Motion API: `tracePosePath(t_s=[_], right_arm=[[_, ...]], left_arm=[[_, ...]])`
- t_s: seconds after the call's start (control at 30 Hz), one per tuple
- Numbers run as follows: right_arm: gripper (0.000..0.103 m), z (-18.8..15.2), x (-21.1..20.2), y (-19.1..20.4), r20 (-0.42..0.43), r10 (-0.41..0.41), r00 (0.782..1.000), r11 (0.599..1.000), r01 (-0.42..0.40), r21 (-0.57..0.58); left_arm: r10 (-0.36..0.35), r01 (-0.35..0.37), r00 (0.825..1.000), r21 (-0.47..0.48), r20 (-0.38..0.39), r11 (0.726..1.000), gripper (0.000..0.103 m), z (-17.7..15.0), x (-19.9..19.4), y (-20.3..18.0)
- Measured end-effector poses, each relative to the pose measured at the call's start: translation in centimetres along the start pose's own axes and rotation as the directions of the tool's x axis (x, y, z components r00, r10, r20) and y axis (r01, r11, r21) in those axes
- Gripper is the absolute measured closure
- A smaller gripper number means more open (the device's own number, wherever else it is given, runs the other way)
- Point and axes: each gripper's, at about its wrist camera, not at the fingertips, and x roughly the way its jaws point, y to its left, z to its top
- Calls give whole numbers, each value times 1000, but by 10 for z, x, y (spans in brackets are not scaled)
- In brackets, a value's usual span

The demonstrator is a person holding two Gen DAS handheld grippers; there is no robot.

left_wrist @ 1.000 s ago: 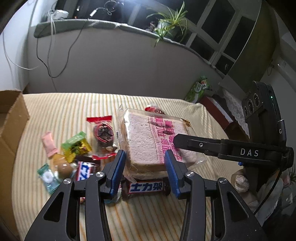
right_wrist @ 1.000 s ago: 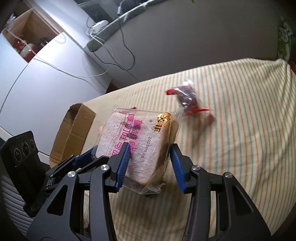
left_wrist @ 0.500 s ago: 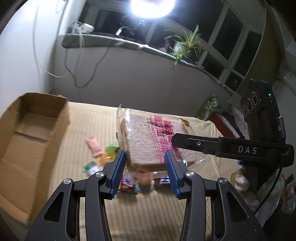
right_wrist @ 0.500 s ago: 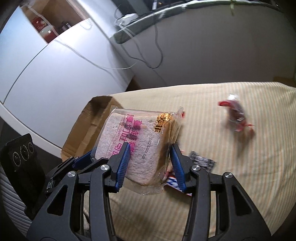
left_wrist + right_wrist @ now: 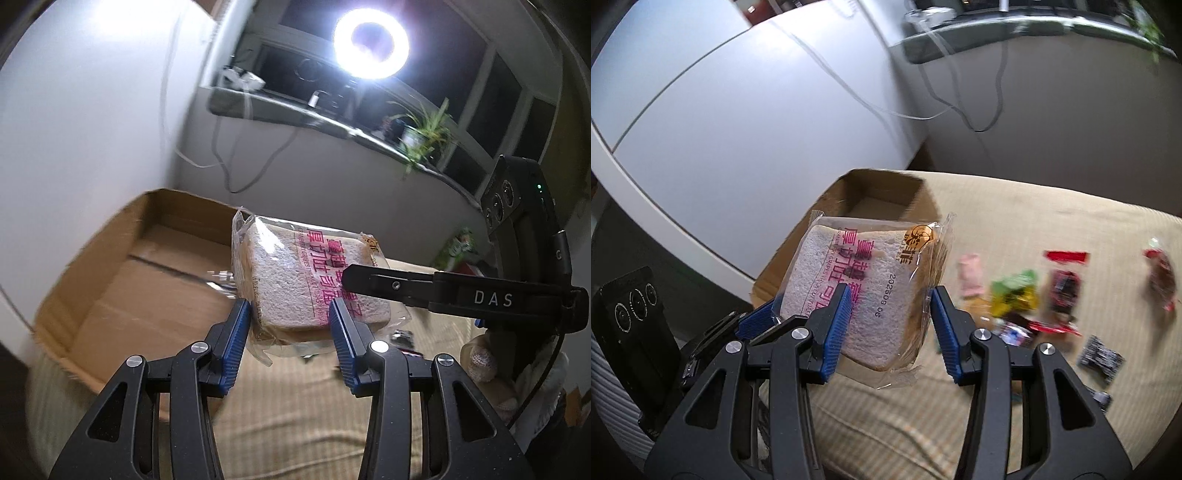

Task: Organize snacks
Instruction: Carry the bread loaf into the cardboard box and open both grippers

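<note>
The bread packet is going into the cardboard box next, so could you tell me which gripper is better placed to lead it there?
Left, probably. Both grippers clamp the bread packet, but the left gripper sits nearer the cardboard box; the right gripper is on the far side.

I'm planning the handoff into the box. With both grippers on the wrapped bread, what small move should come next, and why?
Probably carry the bread packet a little farther over the cardboard box before lowering: the left gripper and right gripper both clamp it, and it hangs at the box's near edge.
</note>
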Motion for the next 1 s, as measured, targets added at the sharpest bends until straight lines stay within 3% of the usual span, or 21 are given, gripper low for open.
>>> tracePosePath(t_s=[0.5,1.0], right_arm=[[56,14,72,74,-88,51,995,990,-62,-124],[56,6,110,83,-158,51,986,989,-72,-128]], left_arm=[[128,-123,991,-118,30,985,61,-4,-28,76],[169,-167,986,-157,-1,973,62,-15,-18,102]])
